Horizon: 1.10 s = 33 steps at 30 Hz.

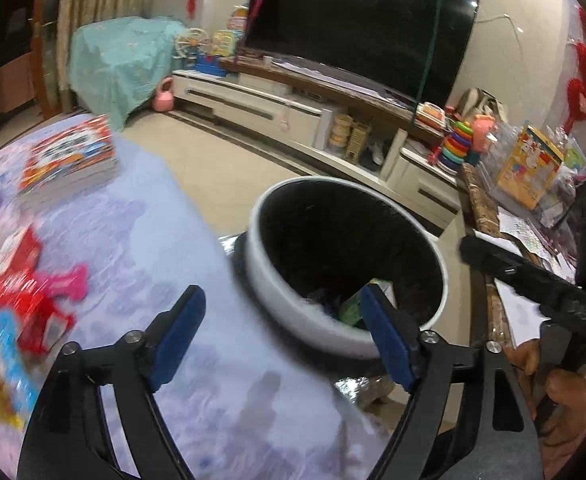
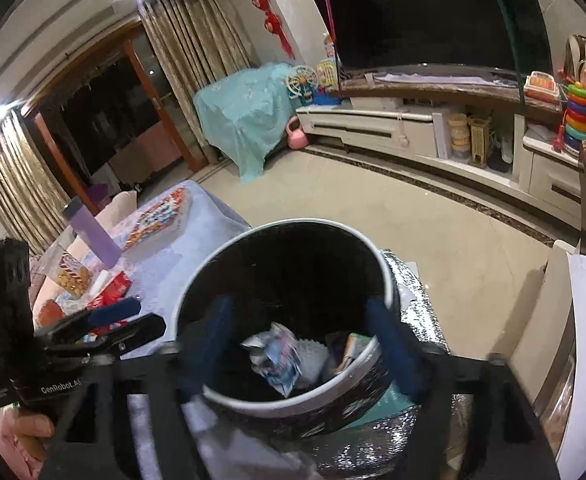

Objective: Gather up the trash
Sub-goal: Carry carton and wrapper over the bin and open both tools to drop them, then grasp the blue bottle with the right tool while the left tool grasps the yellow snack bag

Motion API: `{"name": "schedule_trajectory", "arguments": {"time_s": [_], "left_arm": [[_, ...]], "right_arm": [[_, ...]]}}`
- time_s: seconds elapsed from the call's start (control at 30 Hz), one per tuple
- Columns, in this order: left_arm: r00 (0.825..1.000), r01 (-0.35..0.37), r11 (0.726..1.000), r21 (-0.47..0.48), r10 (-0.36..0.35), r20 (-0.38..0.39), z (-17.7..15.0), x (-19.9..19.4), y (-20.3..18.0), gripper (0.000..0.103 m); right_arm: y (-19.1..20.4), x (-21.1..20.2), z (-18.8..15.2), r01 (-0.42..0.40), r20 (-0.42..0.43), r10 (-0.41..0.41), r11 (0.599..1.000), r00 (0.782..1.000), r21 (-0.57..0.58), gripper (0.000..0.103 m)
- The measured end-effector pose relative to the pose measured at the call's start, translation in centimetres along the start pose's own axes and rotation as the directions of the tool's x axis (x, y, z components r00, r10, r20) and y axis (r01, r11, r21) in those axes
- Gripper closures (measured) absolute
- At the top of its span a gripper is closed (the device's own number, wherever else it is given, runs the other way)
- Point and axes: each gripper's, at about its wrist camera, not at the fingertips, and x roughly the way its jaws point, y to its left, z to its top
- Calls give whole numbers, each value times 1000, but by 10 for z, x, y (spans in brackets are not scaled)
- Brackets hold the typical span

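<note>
A white trash bin (image 1: pixel 293 296) with a black liner stands at the right end of the lavender-clothed table (image 1: pixel 153 240). My left gripper (image 1: pixel 283 336) is open and empty, hovering over the table edge with its right pad at the bin's near rim. My right gripper (image 2: pixel 303 340) is open above the trash bin (image 2: pixel 277 406), with nothing between its blue pads. Crumpled wrappers (image 2: pixel 277 356) and a small carton (image 2: pixel 353 350) lie inside the bin. Red wrappers (image 1: pixel 25 292), a pink piece (image 1: pixel 69 280) and a blue and yellow packet (image 1: pixel 5 360) lie on the table at left.
A purple bottle (image 2: pixel 93 232), a snack bag (image 2: pixel 71 272) and a stack of books (image 1: pixel 73 156) are on the table. Silver foil (image 2: pixel 425 320) lies under the bin. A counter with papers (image 1: pixel 525 240) is close at right. A TV stand (image 1: pixel 273 104) lines the far wall.
</note>
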Motion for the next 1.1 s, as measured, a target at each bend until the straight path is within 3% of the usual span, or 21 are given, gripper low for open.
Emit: {"name": "schedule_trajectory", "arguments": {"time_s": [0.2,0.47,0.8,1.1], "left_arm": [[998,-52,996,-70,55,36,-38,-39,33,18],[986,-152,977,-149,161,53,-82,-87,87,18],[957,-263,925,-275,287,49,-120,-127,159,18],[941,-313,892,-327,337,19,-134,-138,207,18]], "right_arm": [[29,-16,-19,-39,21,39,999,999,10,10],[83,-14,-48,-126,-18,125,992,992,-31,10],[151,11,-84,-233,-97,226,970,969,-72,10],[193,28,-101,-278,-145,262,955,954,-103,10]]}}
